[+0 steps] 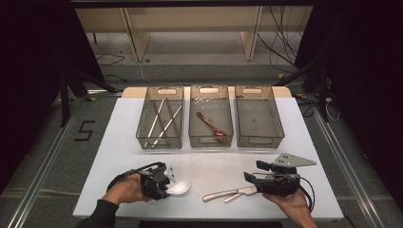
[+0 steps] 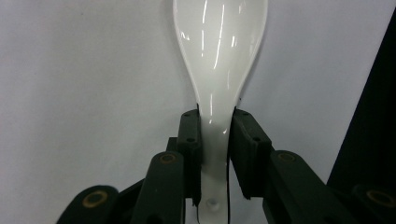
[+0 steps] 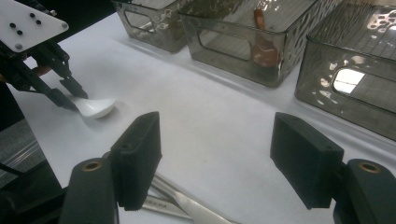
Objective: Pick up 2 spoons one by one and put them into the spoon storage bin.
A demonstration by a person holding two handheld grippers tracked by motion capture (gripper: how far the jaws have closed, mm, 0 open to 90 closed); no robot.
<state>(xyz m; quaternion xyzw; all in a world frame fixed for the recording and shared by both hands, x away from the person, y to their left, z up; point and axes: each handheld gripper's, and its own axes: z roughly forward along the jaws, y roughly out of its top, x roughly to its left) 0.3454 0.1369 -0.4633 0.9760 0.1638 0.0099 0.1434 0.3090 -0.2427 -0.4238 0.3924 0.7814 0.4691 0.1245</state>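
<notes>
A white ceramic spoon (image 1: 179, 188) lies on the white table (image 1: 209, 159) at the front left, its bowl pointing right. My left gripper (image 1: 167, 183) is shut on its handle; in the left gripper view the two pads (image 2: 191, 135) press on either side of the spoon (image 2: 219, 46). At the front right my right gripper (image 1: 249, 178) stands open, jaws wide apart (image 3: 215, 158), just above the blades of two metal table knives (image 1: 228, 194) lying side by side. The right gripper view also shows the white spoon (image 3: 95, 107) and the left gripper (image 3: 70, 93) farther off.
Three smoky clear bins stand in a row at the back of the table. The left bin (image 1: 159, 142) holds chopsticks (image 1: 159, 121), the middle bin (image 1: 210, 141) a red spoon (image 1: 211, 124), and the right bin (image 1: 260, 141) looks bare inside.
</notes>
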